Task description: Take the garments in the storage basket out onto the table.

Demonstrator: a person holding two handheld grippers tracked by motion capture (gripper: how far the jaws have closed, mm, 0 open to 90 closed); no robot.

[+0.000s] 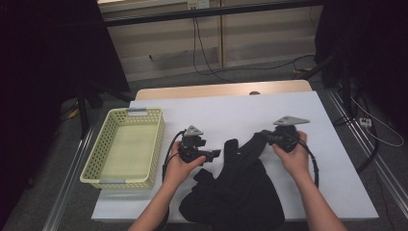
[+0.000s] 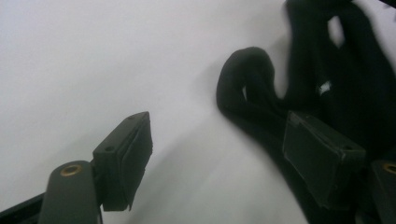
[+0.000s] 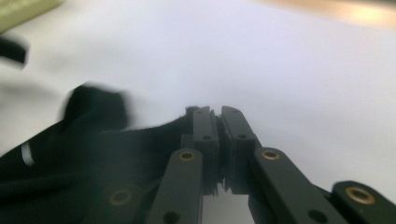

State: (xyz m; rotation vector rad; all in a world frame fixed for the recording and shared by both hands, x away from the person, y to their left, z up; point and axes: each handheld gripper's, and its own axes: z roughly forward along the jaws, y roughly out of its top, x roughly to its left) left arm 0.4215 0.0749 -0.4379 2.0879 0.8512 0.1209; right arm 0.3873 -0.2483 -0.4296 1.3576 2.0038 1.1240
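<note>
A black garment [image 1: 240, 187] lies crumpled on the white table cover, its straps reaching up toward the middle. My right gripper [image 1: 268, 137] is shut on one upper strap of that garment [image 3: 140, 140]; in the right gripper view the cloth sits pinched between its jaws [image 3: 219, 126]. To the left, my left gripper [image 1: 215, 154] stands open beside the other strap [image 2: 247, 88], with its jaws wide apart and nothing between them [image 2: 224, 154]. One pad [image 2: 322, 154] hovers over the dark cloth.
A pale yellow perforated basket [image 1: 106, 159] sits at the left of the white cover [image 1: 231, 110], with nothing inside. Beyond the table are a wooden edge [image 1: 221, 89], floor cables and dark stands at both sides.
</note>
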